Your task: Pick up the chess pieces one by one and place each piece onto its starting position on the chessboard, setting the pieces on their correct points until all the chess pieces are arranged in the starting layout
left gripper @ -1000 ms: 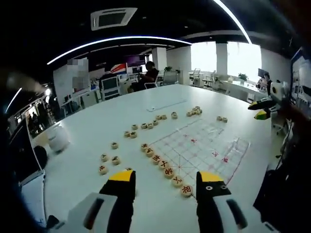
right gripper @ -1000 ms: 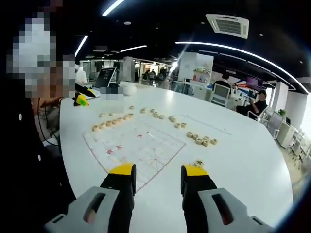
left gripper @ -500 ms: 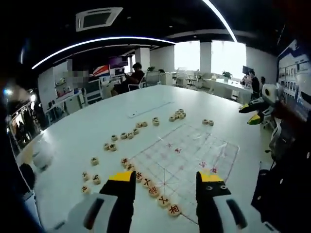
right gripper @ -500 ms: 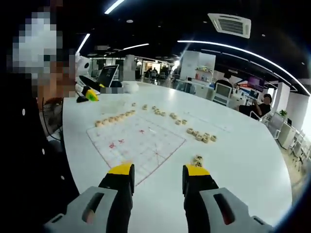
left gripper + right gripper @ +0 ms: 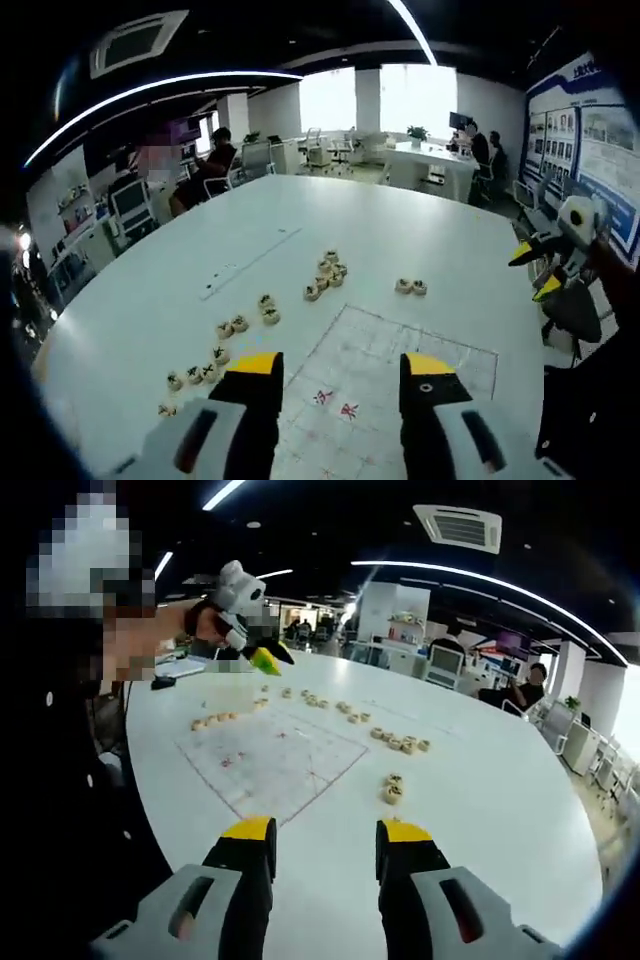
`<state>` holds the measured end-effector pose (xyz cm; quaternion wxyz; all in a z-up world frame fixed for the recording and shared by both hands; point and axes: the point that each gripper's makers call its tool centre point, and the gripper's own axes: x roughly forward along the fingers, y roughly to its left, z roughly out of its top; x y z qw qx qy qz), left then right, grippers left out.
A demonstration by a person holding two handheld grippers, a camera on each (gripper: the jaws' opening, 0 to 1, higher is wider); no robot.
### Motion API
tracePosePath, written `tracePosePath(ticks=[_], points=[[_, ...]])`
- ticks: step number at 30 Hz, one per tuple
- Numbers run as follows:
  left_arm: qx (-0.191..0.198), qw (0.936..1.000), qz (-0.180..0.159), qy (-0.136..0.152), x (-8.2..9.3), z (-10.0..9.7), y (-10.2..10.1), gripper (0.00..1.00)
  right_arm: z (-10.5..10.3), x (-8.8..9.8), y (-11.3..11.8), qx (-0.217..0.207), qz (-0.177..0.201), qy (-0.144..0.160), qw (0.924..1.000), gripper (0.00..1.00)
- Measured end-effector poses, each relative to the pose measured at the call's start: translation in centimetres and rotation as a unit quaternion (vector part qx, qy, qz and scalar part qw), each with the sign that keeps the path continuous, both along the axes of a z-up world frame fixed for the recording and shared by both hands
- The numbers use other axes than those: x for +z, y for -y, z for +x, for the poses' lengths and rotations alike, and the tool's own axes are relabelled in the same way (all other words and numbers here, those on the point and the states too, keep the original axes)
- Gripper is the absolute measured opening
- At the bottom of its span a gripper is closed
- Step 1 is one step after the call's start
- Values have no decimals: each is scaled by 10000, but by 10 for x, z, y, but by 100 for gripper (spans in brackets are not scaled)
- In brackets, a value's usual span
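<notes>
Left gripper view: the left gripper (image 5: 335, 372) rises from the bottom centre, its yellow-tipped jaws spread apart with nothing between them. It hangs over the near part of the chessboard (image 5: 430, 350), a thin sheet with a red grid lying flat on the white table (image 5: 300, 215). Loose chess pieces (image 5: 325, 277) lie off the board in a broken line running from frame centre down to the lower left; a pair of pieces (image 5: 409, 287) sits apart at centre right, just beyond the board's far edge. The right gripper (image 5: 545, 268) enters at the right edge, held above the table; whether it carries anything is too small to tell here.

Right gripper view: the right gripper (image 5: 325, 830) stands at bottom centre, jaws parted and empty, above bare table short of the board. The chessboard (image 5: 270, 765) lies at centre left. A row of pieces (image 5: 215, 720) sits along its left edge. More pieces stretch across the centre beyond the board, and a small stack (image 5: 391, 788) rests right of centre. The left gripper (image 5: 250, 630) is held in a hand (image 5: 205, 622) at upper left, above the table.
</notes>
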<state>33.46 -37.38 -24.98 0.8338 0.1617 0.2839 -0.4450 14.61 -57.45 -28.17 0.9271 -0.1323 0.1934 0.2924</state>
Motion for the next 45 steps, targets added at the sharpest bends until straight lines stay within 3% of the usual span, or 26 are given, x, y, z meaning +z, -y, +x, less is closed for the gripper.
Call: tracePosePath(ticks=[4, 14, 18, 22, 25, 32, 42, 45], points=[[-71, 9990, -63, -443, -6, 22, 35, 47, -3, 3, 5, -60, -6, 48, 10000, 40], [-112, 9973, 374, -623, -24, 72, 100, 45, -12, -3, 17, -226, -137, 57, 9996, 40], [169, 9959, 323, -822, -36, 87, 122, 49, -14, -6, 22, -290, -157, 22, 9995, 40], [433, 9944, 436, -864, -55, 110, 138, 44, -16, -8, 26, -320, -203, -15, 9993, 40], [525, 9925, 547, -959, -68, 116, 149, 42, -17, -8, 30, -364, -220, -10, 9991, 40], [822, 9854, 893, -1198, -103, 130, 162, 38, -24, -13, 37, -446, -216, -88, 9987, 40], [819, 9828, 1026, -1301, -115, 127, 169, 31, -29, -17, 46, -565, -119, -139, 9982, 40], [714, 9835, 1137, -1216, -116, 125, 168, 22, -28, -17, 45, -546, -109, -126, 9984, 40]])
